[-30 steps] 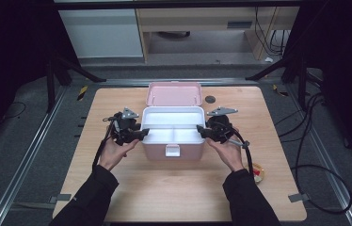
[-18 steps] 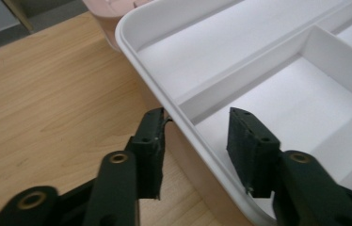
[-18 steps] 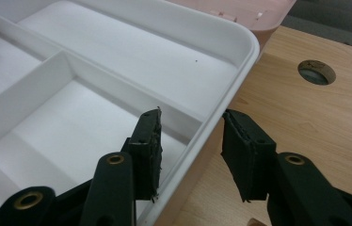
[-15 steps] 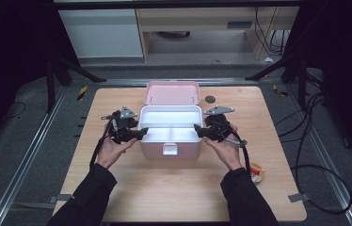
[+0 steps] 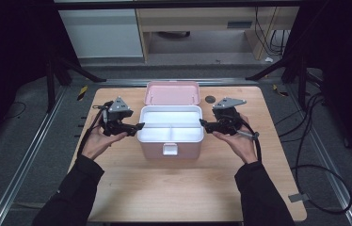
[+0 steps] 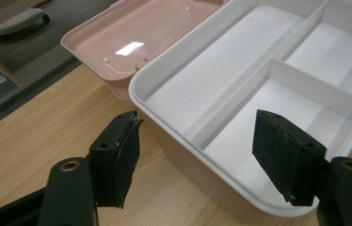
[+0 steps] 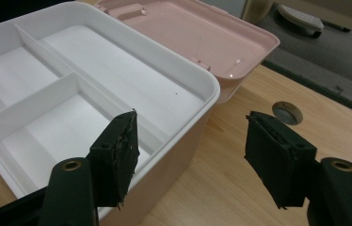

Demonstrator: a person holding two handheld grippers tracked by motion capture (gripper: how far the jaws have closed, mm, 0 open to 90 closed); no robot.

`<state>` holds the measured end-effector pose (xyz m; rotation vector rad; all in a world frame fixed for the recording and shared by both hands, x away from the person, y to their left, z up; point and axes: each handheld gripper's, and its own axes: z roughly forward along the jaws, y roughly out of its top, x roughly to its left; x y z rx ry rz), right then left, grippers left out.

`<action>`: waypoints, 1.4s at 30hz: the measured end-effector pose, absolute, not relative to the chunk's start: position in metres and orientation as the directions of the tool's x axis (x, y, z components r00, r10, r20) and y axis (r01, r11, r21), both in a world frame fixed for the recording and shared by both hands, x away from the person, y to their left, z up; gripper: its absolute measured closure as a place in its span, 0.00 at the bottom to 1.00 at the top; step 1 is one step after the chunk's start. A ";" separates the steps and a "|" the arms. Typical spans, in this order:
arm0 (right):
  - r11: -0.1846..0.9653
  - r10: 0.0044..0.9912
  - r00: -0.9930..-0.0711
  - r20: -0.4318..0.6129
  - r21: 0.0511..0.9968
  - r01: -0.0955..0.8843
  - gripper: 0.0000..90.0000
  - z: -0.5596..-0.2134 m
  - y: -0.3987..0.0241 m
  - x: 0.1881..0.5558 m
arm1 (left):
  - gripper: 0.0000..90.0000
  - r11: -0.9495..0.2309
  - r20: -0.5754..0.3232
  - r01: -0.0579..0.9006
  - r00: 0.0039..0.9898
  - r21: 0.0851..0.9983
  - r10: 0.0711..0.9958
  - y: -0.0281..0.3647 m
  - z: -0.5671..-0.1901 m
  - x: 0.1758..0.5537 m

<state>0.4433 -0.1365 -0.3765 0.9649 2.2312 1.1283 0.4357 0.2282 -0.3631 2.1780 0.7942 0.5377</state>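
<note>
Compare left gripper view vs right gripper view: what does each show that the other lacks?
Left gripper view alone: the left gripper, jaws open astride the near rim of the white divided plastic tray. Right gripper view alone: the right gripper, open, and a round grey hole cover in the wooden table. Both: the tray, the open glossy pink lid behind it, the table.

Wooden table (image 5: 174, 188), grey floor (image 5: 19, 141), dark surroundings
</note>
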 end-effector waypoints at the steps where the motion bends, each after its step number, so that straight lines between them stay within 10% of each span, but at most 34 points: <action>1: 0.426 0.750 -0.656 -0.088 0.823 0.376 0.40 -0.374 -0.136 0.445 | 0.35 -0.549 0.139 0.362 0.728 0.753 0.671 0.228 -0.360 0.438; 42: 0.857 0.299 -0.942 -0.152 0.477 0.195 0.78 -0.364 -0.085 0.500 | 0.65 -0.829 0.105 0.258 0.930 0.497 0.352 0.192 -0.374 0.497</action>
